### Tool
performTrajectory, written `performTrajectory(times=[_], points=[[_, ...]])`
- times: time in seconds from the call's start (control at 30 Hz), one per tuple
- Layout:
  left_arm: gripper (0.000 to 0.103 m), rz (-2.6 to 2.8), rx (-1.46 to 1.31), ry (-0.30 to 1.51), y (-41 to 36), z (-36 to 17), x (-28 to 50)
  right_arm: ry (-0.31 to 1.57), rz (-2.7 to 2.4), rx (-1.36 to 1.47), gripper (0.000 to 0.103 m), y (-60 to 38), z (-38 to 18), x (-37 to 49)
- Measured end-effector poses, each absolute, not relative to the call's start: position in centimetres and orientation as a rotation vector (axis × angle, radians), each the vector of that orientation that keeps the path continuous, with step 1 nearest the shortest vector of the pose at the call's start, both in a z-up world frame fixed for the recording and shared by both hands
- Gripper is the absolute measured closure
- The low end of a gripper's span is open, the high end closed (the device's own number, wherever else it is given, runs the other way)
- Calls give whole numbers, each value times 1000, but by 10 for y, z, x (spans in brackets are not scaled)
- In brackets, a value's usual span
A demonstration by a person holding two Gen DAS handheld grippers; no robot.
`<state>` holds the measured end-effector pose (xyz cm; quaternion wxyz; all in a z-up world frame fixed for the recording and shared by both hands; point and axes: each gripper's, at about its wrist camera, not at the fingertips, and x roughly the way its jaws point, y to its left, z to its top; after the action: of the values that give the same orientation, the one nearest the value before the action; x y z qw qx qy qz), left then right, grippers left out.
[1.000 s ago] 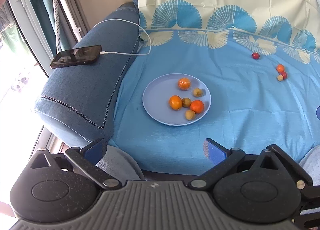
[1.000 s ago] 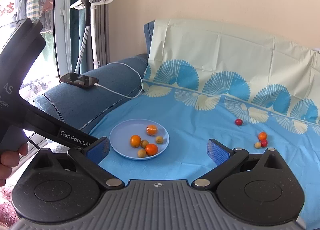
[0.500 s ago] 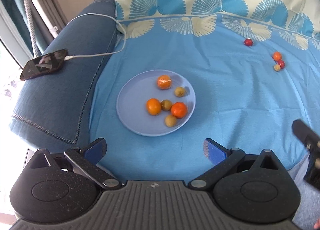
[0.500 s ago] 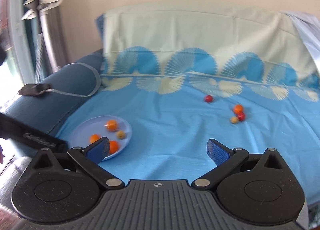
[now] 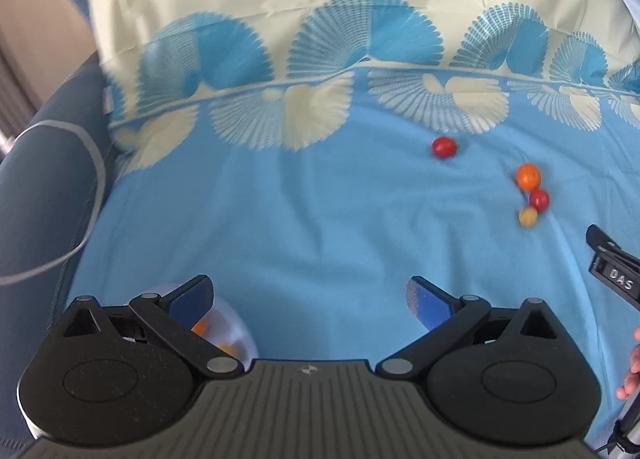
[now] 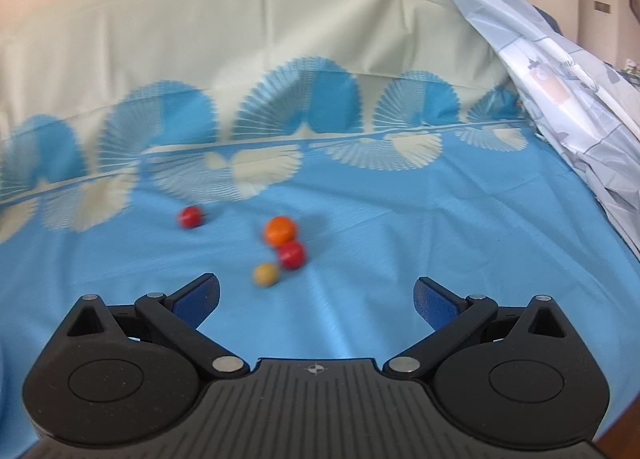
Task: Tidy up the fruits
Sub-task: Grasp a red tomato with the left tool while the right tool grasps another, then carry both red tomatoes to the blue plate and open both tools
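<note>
Both the left gripper (image 5: pixel 308 295) and the right gripper (image 6: pixel 316 295) are showing the same build: matte black speckled housings with two round bulges, a ribbed grey centre plate bearing a small cross mark, silver pivot screws, and black linkage arms carrying blue pads (image 6: pixel 434 301). In the left view, the right unit's black body is displaying white "DAS" lettering.
</note>
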<state>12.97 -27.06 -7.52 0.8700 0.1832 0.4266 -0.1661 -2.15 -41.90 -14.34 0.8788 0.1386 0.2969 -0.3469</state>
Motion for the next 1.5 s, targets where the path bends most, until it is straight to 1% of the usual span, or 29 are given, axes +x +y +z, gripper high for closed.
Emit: performTrajectory(times=[0.17, 0.33, 0.47, 0.7, 0.73, 0.77, 0.8, 0.83, 0.87, 1.03, 1.23, 1.37, 1.43, 1.5], points=[[0, -423, 394, 896, -341, -116, 192, 707, -740, 276, 1, -483, -200, 34], [0, -502, 433, 889, -399, -160, 241, 780, -607, 219, 2, -500, -243, 68], [0, -546, 466, 870, -436, -187, 262, 740, -542, 126, 1, -489, -251, 80], [1, -681, 511, 924, -476, -214, 277, 733, -522, 162, 1, -494, -250, 81], [10, -691, 492, 921, -476, -213, 277, 734, -520, 156, 5, -493, -249, 81], [31, -705, 470, 930, -477, -211, 277, 725, -508, 159, 22, -491, -247, 80], [44, -721, 451, 936, -477, -208, 277, 716, -501, 163, 47, -490, -245, 79], [67, -734, 447, 931, -478, -204, 274, 715, -504, 157, 57, -488, -243, 79], [67, -739, 450, 930, -477, -200, 270, 717, -497, 153, 72, -486, -242, 79], [67, -705, 426, 954, -445, -183, 250, 702, -564, 196, 72, -485, -236, 67], [67, -603, 343, 994, -374, -136, 198, 692, -824, 266, 72, -506, -225, 36], [67, -558, 290, 1034, -316, -97, 156, 636, -816, 339, 72, -495, -189, 4], [67, -557, 260, 1054, -288, -79, 135, 609, -744, 369, 72, -473, -164, -19], [67, -548, 268, 1029, -263, -60, 112, 594, -658, 376, 72, -442, -140, -49]])
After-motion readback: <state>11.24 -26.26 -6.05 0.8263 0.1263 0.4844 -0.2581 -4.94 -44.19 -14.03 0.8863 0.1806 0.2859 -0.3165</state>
